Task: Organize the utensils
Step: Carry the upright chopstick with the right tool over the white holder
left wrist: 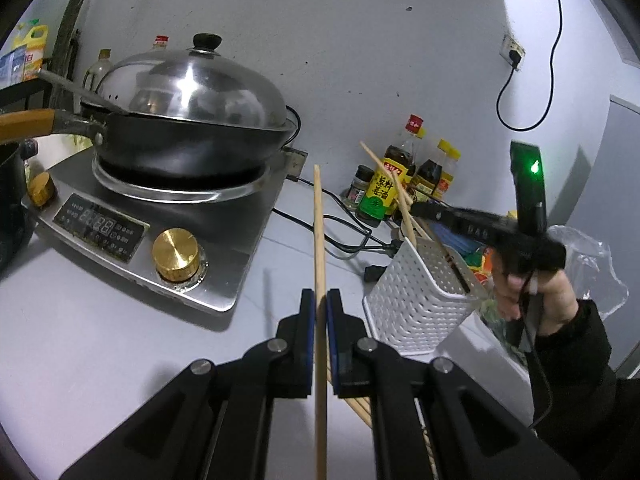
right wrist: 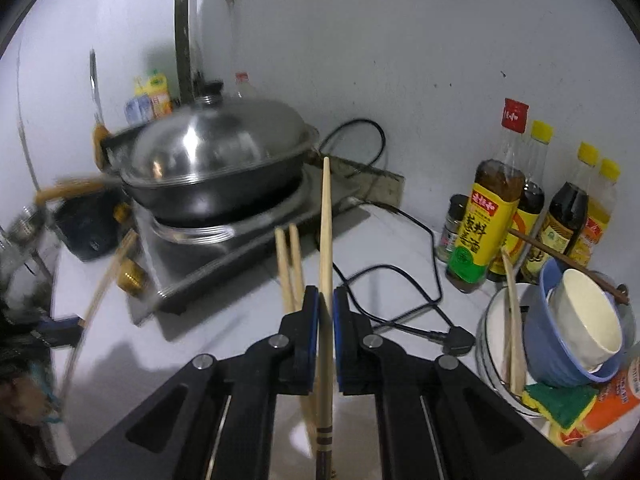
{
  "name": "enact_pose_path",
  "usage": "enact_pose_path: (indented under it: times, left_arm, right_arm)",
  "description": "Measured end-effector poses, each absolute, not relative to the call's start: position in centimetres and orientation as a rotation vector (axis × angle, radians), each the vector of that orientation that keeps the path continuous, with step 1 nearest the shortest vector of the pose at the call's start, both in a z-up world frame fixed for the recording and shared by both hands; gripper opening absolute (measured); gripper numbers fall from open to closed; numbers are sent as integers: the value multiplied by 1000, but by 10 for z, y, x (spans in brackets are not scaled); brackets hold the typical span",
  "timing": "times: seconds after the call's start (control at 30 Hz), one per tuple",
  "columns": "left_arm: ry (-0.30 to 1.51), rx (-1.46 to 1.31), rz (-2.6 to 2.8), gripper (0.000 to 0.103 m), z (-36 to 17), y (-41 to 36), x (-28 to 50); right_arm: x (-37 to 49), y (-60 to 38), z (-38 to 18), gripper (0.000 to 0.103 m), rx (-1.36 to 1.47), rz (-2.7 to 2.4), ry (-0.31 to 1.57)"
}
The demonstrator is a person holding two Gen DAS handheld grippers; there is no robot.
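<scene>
Chopsticks lifted for sorting into the holder.
Left gripper point(left wrist: 320, 312) clenched on one chopstick point(left wrist: 319, 240), right gripper point(right wrist: 326, 308) likewise on another point(right wrist: 326, 232); white basket point(left wrist: 416, 300) right of left jaws, awaiting both.

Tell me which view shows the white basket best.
The left wrist view: the white basket stands whole on the counter, right of the left gripper, with chopsticks leaning in it. The right wrist view does not show the basket at all.

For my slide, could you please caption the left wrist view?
Left gripper clamps a chopstick beside the white basket.
</scene>
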State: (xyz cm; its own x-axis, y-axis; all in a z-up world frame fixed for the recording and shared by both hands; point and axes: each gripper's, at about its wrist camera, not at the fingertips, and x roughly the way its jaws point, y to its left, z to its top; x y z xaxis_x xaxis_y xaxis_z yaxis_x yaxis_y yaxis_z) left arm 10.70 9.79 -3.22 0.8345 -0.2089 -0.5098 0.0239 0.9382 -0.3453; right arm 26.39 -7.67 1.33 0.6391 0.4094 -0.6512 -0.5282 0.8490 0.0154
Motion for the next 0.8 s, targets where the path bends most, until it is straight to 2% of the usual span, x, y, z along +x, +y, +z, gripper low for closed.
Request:
enact_pose_path:
  times: [0.4, 0.67, 0.73, 0.8]
  left_arm:
    - [589, -326, -141, 5, -33, 87, 109]
    - [591, -308, -152, 5, -26, 70, 107]
    - [596, -303, -158, 5, -25, 64, 108]
    - [599, -295, -163, 5, -24, 58, 108]
  right_arm:
    - [241, -92, -14, 7, -190, 528, 771]
    - [220, -119, -13, 22, -153, 522, 769]
    - [214, -124, -10, 36, -148, 517, 762]
    - [207, -131, -8, 41, -150, 507, 750]
